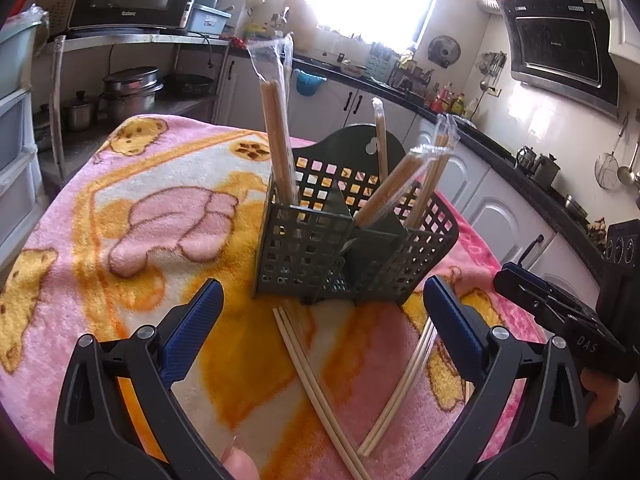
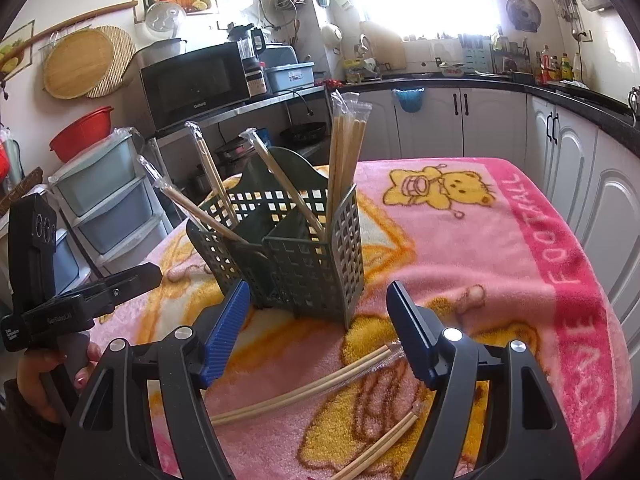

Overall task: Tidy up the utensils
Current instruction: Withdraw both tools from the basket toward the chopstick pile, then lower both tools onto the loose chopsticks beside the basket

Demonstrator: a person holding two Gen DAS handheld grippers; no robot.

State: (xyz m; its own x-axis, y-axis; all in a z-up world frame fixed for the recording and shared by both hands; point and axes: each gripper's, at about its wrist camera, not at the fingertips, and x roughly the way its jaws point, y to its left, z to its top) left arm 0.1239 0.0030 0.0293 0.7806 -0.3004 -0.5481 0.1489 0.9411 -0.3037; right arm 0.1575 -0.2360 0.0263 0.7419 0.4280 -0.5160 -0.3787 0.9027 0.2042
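A dark green slotted utensil holder (image 1: pixel 320 236) (image 2: pixel 304 256) stands on a pink cartoon blanket (image 1: pixel 140 220) (image 2: pixel 480 248). Several wrapped chopstick pairs (image 1: pixel 278 140) (image 2: pixel 344 152) lean upright in its compartments. Two loose pairs lie crossed on the blanket in front of it, one (image 1: pixel 320 392) (image 2: pixel 384 444) and the other (image 1: pixel 400 392) (image 2: pixel 304 388). My left gripper (image 1: pixel 323 285) hangs open just above them, with nothing between its blue pads. My right gripper (image 2: pixel 318 285) is also open and empty, close to the holder's near corner. Each view shows the other gripper's finger (image 1: pixel 520 286) (image 2: pixel 132 276) at its edge.
The blanket's edges drop off on all sides. White cabinets (image 2: pixel 560 148) under a dark counter run along the right and back. A microwave (image 2: pixel 196 84) on a metal shelf and plastic drawers (image 2: pixel 108 204) stand to the left. A person's fingers (image 2: pixel 44 372) hold the left handle.
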